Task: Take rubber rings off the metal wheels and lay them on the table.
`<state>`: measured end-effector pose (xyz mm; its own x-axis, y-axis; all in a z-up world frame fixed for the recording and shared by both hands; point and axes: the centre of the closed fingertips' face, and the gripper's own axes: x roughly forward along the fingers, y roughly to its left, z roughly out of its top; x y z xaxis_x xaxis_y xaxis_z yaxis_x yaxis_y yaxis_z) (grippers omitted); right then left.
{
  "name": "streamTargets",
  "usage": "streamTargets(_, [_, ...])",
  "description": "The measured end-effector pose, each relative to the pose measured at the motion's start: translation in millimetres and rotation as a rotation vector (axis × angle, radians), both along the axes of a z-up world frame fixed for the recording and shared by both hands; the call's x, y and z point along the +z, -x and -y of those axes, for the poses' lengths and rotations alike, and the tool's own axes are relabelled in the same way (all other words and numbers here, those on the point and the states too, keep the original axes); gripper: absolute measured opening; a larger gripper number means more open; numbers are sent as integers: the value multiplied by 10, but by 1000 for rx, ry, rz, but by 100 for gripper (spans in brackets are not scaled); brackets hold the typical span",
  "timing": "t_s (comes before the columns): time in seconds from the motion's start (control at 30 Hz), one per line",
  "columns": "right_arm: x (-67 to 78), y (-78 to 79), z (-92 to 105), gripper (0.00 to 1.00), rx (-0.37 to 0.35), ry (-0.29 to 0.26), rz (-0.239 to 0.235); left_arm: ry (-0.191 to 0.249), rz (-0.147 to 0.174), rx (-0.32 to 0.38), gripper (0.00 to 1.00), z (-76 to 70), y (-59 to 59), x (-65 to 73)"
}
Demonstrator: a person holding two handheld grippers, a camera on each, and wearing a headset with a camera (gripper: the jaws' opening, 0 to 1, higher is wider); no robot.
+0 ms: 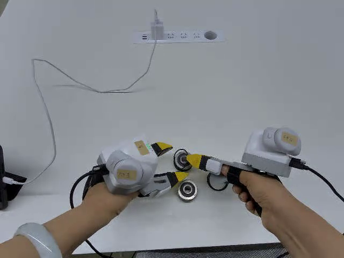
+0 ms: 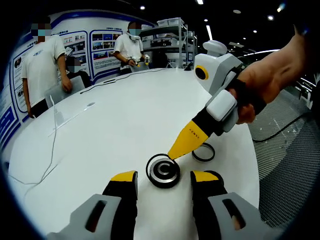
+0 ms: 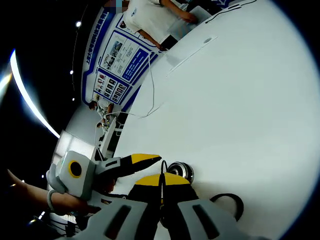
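Black rubber ring (image 2: 148,172) sits around a metal wheel (image 2: 162,171) on the white tabletop (image 1: 215,97). It lies just ahead of the left gripper (image 2: 165,174), between that gripper's spread-apart fingers (image 2: 125,181) without touching them. The right gripper (image 2: 173,155) has its fingers pressed together, tips touching the ring's far edge. I cannot tell whether they pinch it. A loose rubber ring (image 2: 202,161) lies flat just beyond. A bare metal wheel (image 1: 187,190) rests near the left gripper.
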<state>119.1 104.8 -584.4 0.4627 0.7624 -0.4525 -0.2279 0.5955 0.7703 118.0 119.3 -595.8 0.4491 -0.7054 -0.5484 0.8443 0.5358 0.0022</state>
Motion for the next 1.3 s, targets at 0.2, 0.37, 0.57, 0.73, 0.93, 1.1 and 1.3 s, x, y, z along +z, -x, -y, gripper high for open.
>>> streamTargets(0.2, [86,53,-15,2,-2,-23,5,12,-1,10,47,-25,13,6])
streamTargets(0.37, [149,131,-10,2,-8,-42,6,25,-6,18,51,-46,36,12])
streamTargets(0.57, [203,261,25,2,-8,-58,5,43,-5,30,56,-68,84,51])
streamTargets(0.73, [202,338,149,2,-36,-57,-5,52,-13,37,59,-91,110,47])
streamTargets(0.93, [144,378,371,2,-78,-41,-21,64,-29,44,63,-109,145,34])
streamTargets(1.1, [90,377,551,2,-120,-28,-34,59,-28,44,64,-127,159,32])
streamTargets(1.3, [-29,387,682,2,-143,2,-53,55,-30,43,63,-138,174,33])
